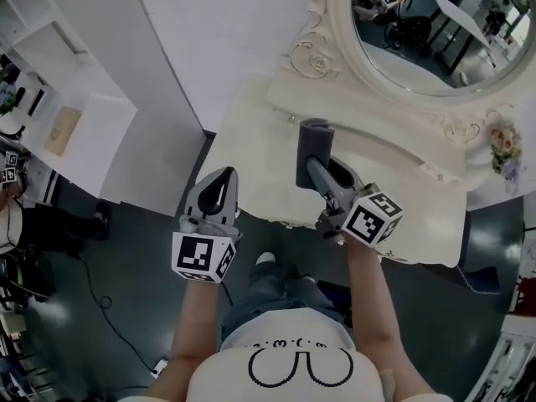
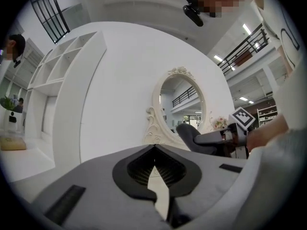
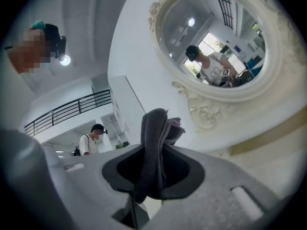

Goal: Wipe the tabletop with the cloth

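Note:
A dark grey cloth [image 1: 315, 139] hangs bunched above the cream dressing table [image 1: 251, 153], a little in front of the mirror's base. My right gripper [image 1: 311, 166] is shut on the cloth, which pokes up between its fingers in the right gripper view [image 3: 154, 143]. The left gripper [image 1: 219, 182] hovers at the table's left front corner, shut and holding nothing. From the left gripper view its tips meet [image 2: 154, 148], and the right gripper [image 2: 207, 139] with the cloth [image 2: 187, 130] shows to the right.
An ornate oval mirror [image 1: 435, 32] stands at the back of the table, with a small bunch of flowers [image 1: 505, 145] at its right end. A white shelf unit [image 1: 75, 115] stands to the left. Dark floor with cables lies below the table's front edge.

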The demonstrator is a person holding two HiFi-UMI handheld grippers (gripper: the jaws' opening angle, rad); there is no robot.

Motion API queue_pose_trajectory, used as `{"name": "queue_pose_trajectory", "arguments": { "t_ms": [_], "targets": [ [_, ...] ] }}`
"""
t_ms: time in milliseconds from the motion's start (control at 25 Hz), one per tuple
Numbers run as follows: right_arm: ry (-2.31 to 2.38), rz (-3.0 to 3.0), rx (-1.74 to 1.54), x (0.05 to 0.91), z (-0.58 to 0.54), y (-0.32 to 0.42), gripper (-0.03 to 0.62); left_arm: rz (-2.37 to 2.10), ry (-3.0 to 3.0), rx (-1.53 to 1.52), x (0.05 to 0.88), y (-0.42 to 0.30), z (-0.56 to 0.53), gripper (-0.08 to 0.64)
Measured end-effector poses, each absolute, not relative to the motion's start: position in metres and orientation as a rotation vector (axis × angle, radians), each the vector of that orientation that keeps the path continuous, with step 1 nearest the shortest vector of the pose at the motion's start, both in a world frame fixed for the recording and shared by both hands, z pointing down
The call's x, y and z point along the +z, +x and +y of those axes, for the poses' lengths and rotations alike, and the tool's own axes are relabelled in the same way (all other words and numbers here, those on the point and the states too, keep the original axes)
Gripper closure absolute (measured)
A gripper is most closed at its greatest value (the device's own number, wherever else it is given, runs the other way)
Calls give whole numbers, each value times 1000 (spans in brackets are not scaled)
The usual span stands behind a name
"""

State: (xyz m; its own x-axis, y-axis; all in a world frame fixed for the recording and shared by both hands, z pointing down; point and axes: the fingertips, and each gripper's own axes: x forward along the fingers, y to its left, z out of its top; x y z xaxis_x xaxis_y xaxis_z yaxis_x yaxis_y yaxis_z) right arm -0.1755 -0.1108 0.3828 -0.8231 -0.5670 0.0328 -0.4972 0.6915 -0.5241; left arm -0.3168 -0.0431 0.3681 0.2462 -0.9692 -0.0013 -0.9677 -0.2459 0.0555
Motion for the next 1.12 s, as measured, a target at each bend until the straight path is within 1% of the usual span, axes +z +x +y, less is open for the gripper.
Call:
{"name": "queue_pose_trajectory", "arguments": {
  "t_ms": [360,640,920,1120],
  "targets": [
    [-1310,2602,-366,332,-94,-33,495,-1765,2587,-89,346,-241,-62,558],
    [-1632,2550,-109,325,-75,61,494,-1684,2650,-110,340,-190,-70,558],
    [-1845,2530,-50,341,-60,130,492,-1627,2699,-106,337,-139,-80,558],
    [-2053,2544,-173,391,-61,182,492,-1603,2688,-55,349,-109,-82,558]
  ]
}}
